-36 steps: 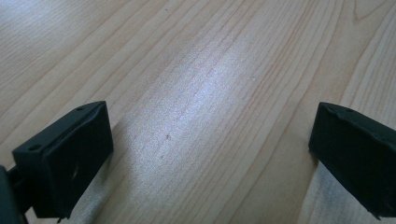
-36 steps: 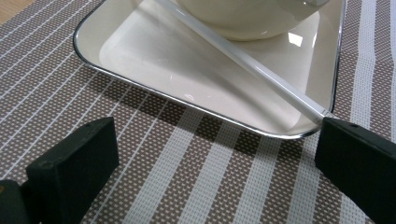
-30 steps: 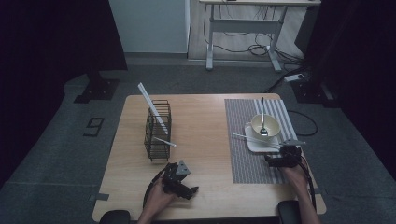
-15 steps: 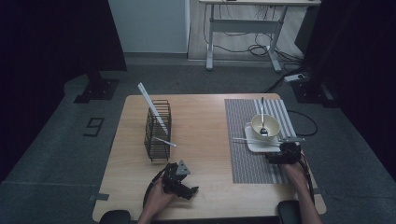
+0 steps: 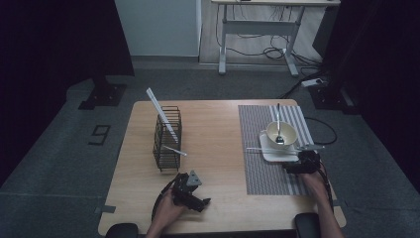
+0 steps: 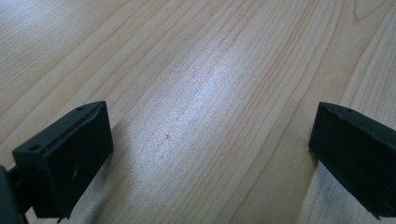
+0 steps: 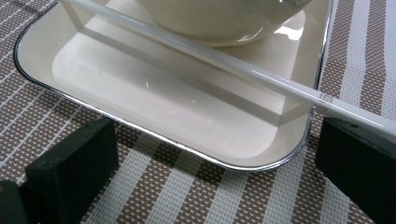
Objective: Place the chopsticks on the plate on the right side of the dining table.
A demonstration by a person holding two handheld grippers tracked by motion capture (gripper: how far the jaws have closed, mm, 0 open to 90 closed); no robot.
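My right gripper point(image 5: 298, 160) point(image 7: 212, 158) stands open on the striped placemat point(image 5: 277, 173) point(image 7: 196, 196), just in front of a cream rectangular tray point(image 5: 270, 151) point(image 7: 154, 107). A white stick point(image 5: 285, 148) point(image 7: 224, 60) lies across the tray's rim, passing right over my right jaw. A cream bowl point(image 5: 282, 132) point(image 7: 219, 18) with a spoon point(image 5: 279, 126) sits on the tray. My left gripper point(image 5: 200, 202) point(image 6: 210, 154) rests open on the bare wooden table point(image 5: 218, 139) point(image 6: 196, 84), with nothing between its jaws.
A black wire basket point(image 5: 167, 139) stands at the table's left, holding a long white stick point(image 5: 161, 113) that leans out of its top and a shorter one point(image 5: 176, 150) poking through its side. A desk frame point(image 5: 257, 29) and cables lie on the floor beyond.
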